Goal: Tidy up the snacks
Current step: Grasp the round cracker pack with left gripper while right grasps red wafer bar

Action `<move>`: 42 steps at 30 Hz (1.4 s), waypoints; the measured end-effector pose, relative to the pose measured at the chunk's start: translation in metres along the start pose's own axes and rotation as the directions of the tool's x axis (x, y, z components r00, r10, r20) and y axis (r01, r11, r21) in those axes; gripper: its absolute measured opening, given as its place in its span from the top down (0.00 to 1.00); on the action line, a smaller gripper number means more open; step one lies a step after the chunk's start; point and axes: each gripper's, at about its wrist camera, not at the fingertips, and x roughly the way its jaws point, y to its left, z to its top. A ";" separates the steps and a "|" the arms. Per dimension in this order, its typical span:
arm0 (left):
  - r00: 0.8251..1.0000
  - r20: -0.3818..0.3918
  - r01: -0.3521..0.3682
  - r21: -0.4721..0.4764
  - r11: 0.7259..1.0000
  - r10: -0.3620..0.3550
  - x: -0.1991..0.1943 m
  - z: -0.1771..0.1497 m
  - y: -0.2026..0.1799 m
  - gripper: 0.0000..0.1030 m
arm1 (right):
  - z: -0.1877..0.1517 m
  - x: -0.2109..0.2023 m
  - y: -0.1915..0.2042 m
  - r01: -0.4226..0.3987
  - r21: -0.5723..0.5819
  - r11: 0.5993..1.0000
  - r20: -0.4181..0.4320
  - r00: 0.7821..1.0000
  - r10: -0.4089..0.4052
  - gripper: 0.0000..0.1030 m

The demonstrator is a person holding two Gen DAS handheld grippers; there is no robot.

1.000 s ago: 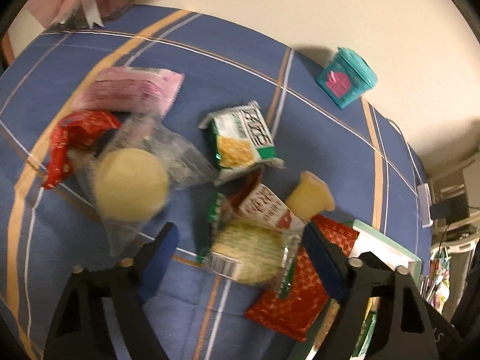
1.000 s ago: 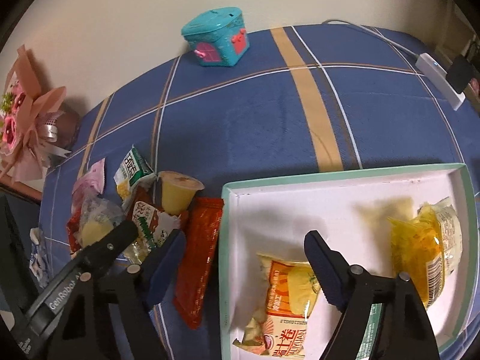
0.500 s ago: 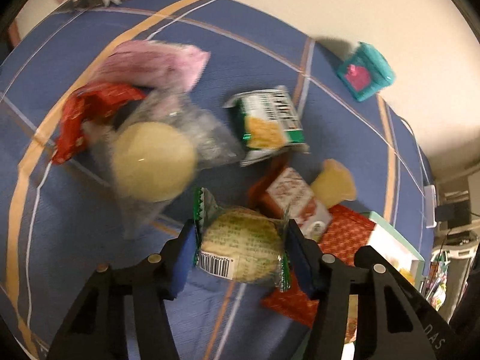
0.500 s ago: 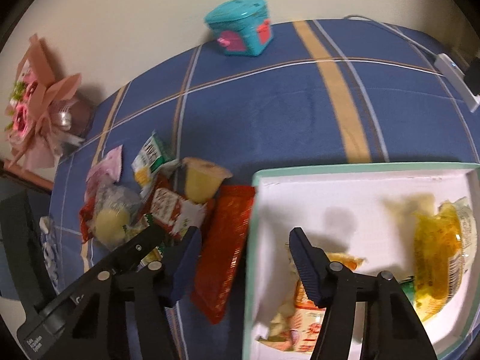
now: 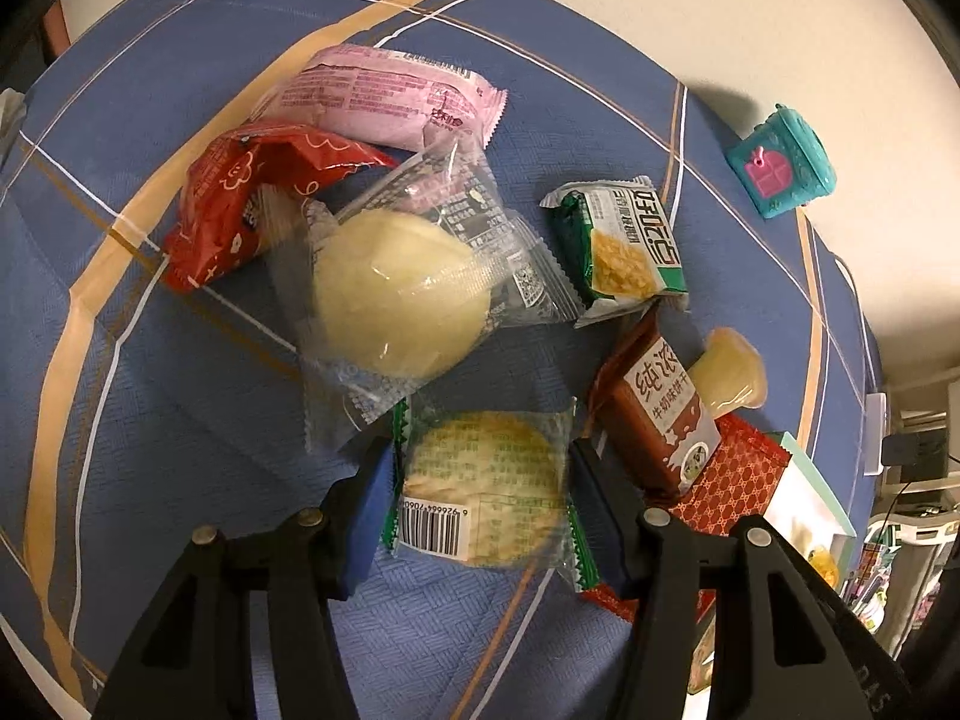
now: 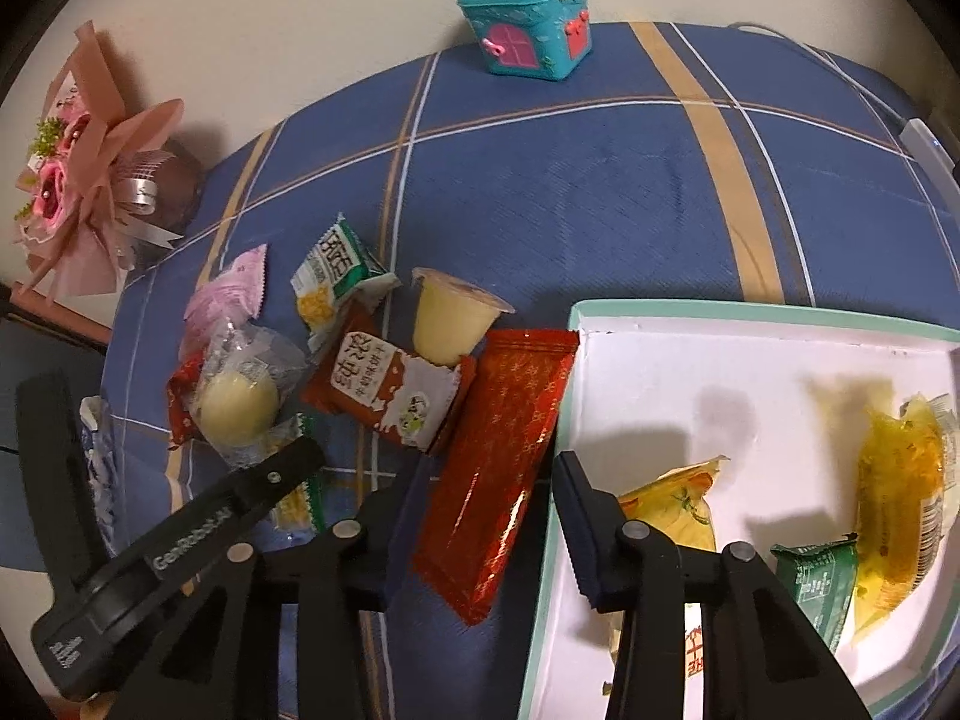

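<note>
Left gripper [image 5: 483,495]: pads pressed on both side edges of green-trimmed cracker packet [image 5: 486,486], held flat-on for lift out of loose pile on blue checked cloth [image 5: 540,120]. Round bun in clear wrap [image 5: 399,291] just beyond, overlapping packet's top corner. Right gripper [image 6: 480,525]: jaws closing astride long red packet [image 6: 498,456], pads not yet pressing; packet lies against rim of white tray [image 6: 750,315], presumably next for tray already holding yellow packets [image 6: 894,498].

a teal toy house [image 6: 527,21] with pink doors sits at the far edge of the blue plaid tablecloth [image 6: 600,192], against the wall. a pink-wrapped flower bouquet [image 6: 84,174] stands in the left corner.
</note>
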 end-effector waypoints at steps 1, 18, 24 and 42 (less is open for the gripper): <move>1.000 0.000 -0.001 -0.001 1.000 0.001 0.003 0.002 -0.004 0.42 | 0.000 0.000 0.001 -0.007 -0.003 1.000 -0.005 1.000 0.007 0.56; 1.000 0.004 -0.012 0.003 1.000 0.012 0.002 -0.001 -0.003 0.42 | -0.006 0.012 0.010 -0.036 -0.017 0.999 -0.004 0.999 0.036 0.69; 1.000 0.018 -0.017 0.020 1.000 0.017 0.003 -0.004 0.000 0.42 | -0.008 0.034 0.016 -0.033 -0.006 0.999 -0.009 0.999 0.033 0.77; 0.998 0.069 0.006 0.032 0.999 -0.008 -0.026 -0.002 -0.015 0.47 | -0.010 0.001 0.019 -0.053 -0.014 0.998 0.061 0.997 0.054 0.88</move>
